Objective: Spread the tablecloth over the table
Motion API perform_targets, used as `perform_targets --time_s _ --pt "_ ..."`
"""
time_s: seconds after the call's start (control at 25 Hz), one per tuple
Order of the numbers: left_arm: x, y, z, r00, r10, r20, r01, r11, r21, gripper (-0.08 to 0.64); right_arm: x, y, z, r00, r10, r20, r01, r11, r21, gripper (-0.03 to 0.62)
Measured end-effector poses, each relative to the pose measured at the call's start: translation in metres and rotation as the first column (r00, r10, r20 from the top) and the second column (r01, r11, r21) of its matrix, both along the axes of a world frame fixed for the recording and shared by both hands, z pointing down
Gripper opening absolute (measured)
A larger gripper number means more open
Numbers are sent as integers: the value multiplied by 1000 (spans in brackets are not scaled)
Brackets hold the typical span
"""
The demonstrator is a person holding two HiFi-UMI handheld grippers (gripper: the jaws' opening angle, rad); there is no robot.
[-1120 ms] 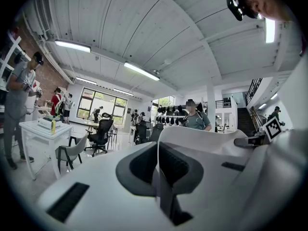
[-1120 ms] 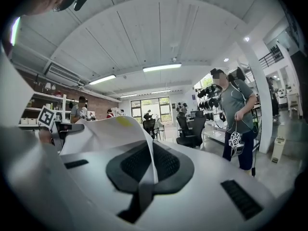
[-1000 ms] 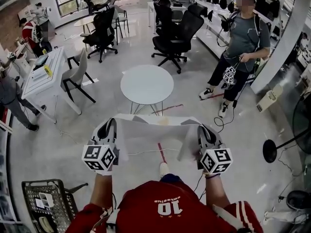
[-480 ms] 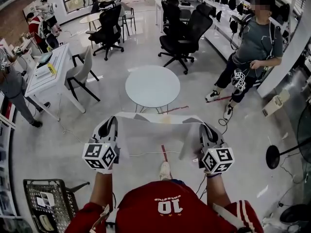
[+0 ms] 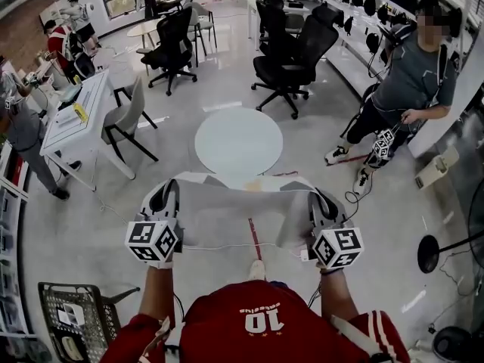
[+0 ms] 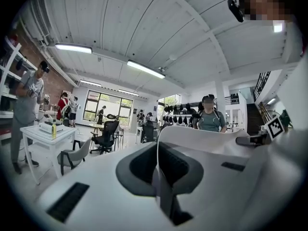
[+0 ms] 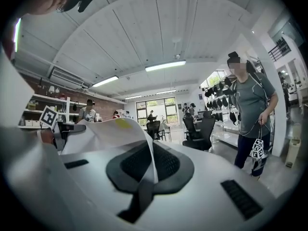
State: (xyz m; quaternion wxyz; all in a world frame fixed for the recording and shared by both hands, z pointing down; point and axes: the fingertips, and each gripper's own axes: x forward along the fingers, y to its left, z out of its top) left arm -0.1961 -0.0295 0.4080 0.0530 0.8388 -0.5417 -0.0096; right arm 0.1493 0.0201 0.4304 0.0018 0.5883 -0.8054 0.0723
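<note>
1. The tablecloth [image 5: 240,206] was white. It hung in the air, pulled flat between the two claws. It was on the near side of the round table [image 5: 238,141] and did not touch it.
2. The left gripper [image 5: 168,197] was squeezed tight on the cloth's left edge, with a thin fold of cloth pinched between its jaws.
3. The right gripper [image 5: 318,201] was squeezed tight on the cloth's right edge in the same way.
4. Some black chairs [image 5: 291,51] stood past the far side of the table.
5. A person in a grey shirt [image 5: 412,74] stood to the right of the table.
6. A white desk [image 5: 72,119] stood to the left of the table.
</note>
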Motion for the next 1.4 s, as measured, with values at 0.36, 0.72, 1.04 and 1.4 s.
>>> perform_targets --time_s 0.36,0.72,1.04,1.4 --pt "38 -51 4 999 -20 25 21 1000 -11 9 39 -58 8 1000 -20 20 19 1000 6 15" --pt "63 -74 -2 998 -48 42 49 999 -10 9 64 -91 12 997 -56 45 55 998 9 16" --pt "67 -90 -7 997 -41 61 41 999 0 9 68 -110 15 996 -54 67 54 999 11 15" --pt "66 -139 -6 999 -24 38 24 1000 8 9 66 -149 15 998 -35 48 35 999 -1 15"
